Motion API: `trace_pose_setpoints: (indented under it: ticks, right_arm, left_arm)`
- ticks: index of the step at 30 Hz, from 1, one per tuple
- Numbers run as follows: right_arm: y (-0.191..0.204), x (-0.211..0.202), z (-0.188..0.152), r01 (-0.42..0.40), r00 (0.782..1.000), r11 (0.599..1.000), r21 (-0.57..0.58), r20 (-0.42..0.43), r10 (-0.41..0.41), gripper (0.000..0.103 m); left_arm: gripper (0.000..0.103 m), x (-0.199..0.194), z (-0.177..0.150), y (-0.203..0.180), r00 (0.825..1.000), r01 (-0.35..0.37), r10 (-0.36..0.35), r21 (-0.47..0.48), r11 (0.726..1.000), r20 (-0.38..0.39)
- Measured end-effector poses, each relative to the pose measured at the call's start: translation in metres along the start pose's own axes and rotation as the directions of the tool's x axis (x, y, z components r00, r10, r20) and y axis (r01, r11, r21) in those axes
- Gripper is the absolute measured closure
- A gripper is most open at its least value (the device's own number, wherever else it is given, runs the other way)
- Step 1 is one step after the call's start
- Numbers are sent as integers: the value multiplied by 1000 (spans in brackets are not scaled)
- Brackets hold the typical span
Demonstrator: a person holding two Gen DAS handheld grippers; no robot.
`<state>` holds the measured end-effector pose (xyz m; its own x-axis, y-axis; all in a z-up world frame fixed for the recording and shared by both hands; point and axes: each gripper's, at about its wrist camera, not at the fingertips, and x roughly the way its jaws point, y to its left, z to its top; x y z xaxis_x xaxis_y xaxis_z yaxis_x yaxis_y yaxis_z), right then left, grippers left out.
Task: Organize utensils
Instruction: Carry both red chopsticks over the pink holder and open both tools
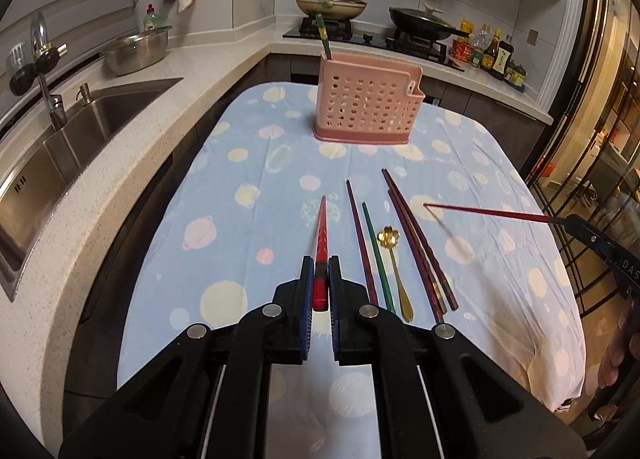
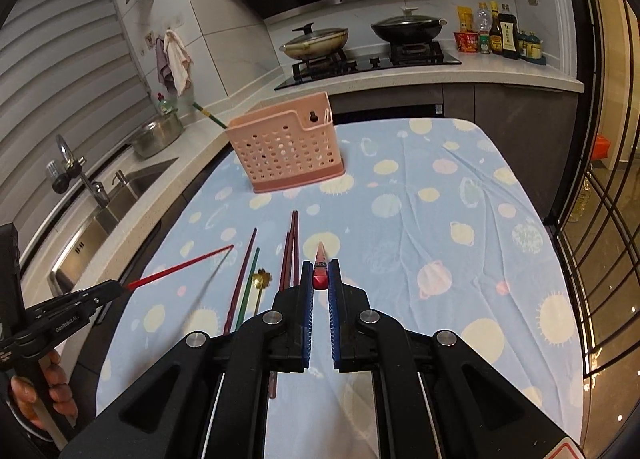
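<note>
Each gripper pinches one slim red chopstick, lacquered and tapering to a fine point, held clear above the table. The left gripper point(image 1: 321, 271) has its blue ribbed pads closed on the thick end of its red chopstick point(image 1: 321, 235); the right gripper point(image 2: 321, 273) clamps the other red chopstick point(image 2: 320, 263) the same way.

On the cloth below lie more thin sticks side by side: a dark maroon chopstick point(image 1: 361, 241), a green chopstick point(image 1: 378, 255), and a pair of brown chopsticks point(image 1: 416, 235) with ridged grips. Between them rests a small gold spoon point(image 1: 396, 263), shiny metal with a flower-shaped bowl.

Further back stands a pink plastic holder point(image 1: 366, 103), boxy and punched with round holes, with one green chopstick handle point(image 1: 323, 37) leaning out of it. The tablecloth point(image 1: 248, 163) is pale blue, wrinkled, printed with planets.
</note>
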<state>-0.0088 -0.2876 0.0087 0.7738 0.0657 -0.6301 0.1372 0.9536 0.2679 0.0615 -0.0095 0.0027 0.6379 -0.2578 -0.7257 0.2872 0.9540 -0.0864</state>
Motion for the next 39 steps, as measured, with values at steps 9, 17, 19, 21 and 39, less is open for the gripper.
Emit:
trace_pose_setpoints:
  ticks: [9,17,19,21,39]
  right_arm:
    - [-9,-3,46,-21,996,999,41,88,17,96]
    - [-2,0,83,-25,988,1000,8,155,23,96]
    - [1,2,91,-29,985,1000,3,168,28,96]
    - [3,5,100,-35,983,999,-1,182,35,96]
    - [34,44,229,-125,910,992,9,400,111,96]
  left_arm:
    - [96,-10,55,1,994,-3,3,1,1000,105]
    - [96,-10,98,-4,986,1,-3,11,1000,165]
    - [96,-12,110,-6,983,3,-6,16,1000,185]
    - [96,-13,123,-9,979,7,-11,21,1000,202]
    - [96,-34,273,-47,888,72,-92,60,996,450]
